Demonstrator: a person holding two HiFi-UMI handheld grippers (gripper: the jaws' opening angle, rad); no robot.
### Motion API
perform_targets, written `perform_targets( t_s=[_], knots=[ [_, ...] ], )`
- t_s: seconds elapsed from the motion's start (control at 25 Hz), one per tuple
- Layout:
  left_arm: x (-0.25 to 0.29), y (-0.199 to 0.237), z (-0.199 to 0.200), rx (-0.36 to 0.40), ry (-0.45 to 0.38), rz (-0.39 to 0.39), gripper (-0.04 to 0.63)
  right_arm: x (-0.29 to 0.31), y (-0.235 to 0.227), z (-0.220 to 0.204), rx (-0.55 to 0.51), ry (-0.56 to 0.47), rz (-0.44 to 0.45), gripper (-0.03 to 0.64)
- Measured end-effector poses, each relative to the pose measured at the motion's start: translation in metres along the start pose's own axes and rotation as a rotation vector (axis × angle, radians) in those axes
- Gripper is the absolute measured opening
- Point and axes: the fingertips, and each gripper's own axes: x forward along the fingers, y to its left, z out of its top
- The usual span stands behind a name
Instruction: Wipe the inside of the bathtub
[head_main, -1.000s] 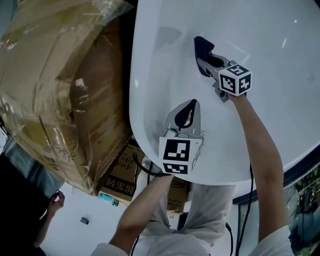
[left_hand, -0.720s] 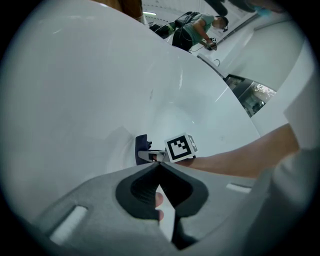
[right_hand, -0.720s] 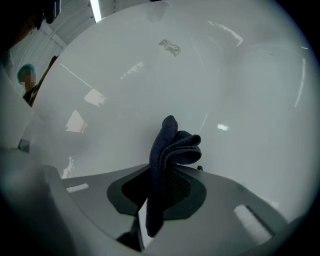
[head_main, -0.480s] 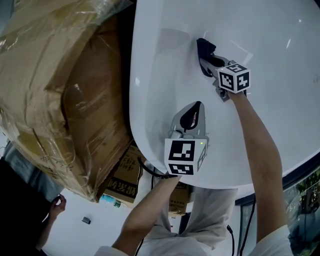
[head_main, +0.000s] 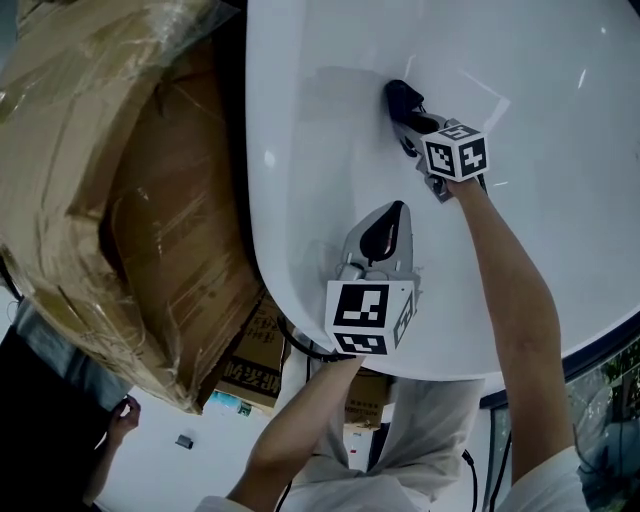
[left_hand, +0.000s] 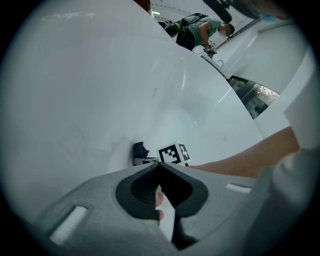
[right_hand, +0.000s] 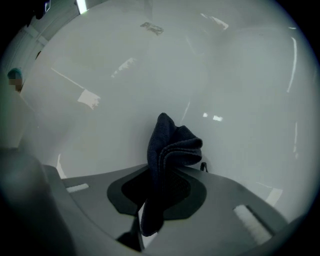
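Right gripper (head_main: 402, 108): jaws clamped on a folded dark cloth (right_hand: 169, 147).
Cloth position: on the bathtub's (head_main: 300, 170) inner wall near the curved end; it appears to be touching.
Left gripper (head_main: 384, 228): jaws closed tip to tip, nothing between them; lower on the wall, apart from the cloth.
Risk: only a narrow fold is pinched. Drag along the glossy wall could pull the cloth free, so bare jaws would scrape the surface.

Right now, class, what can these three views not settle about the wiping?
Right gripper view: whether the cloth presses the bathtub; its own folds hide the contact.
Head view: the bathtub's far end, cut off by the frame edge.
Head view: print on the cardboard box, too small.
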Motion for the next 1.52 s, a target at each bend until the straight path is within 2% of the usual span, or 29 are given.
perform_targets(
  t_s=[0.44,0.64,1.12,1.52],
  knots=[
    [-0.007,-0.004,-0.001,-0.031,0.011,-0.006,-0.002,0.0,0.041,0.002,-0.009,-0.009,0.113,0.052],
    [-0.014,-0.005,-0.002,-0.036,0.011,0.007,-0.002,-0.01,0.063,0.007,-0.054,0.003,0.178,0.053],
    [-0.041,-0.012,0.001,-0.05,0.011,0.037,-0.002,-0.034,0.119,0.02,-0.105,-0.006,0.261,0.052],
    [-0.075,-0.024,-0.012,-0.049,0.05,0.04,-0.002,-0.062,0.17,0.027,-0.128,-0.016,0.347,0.052]
  ],
)
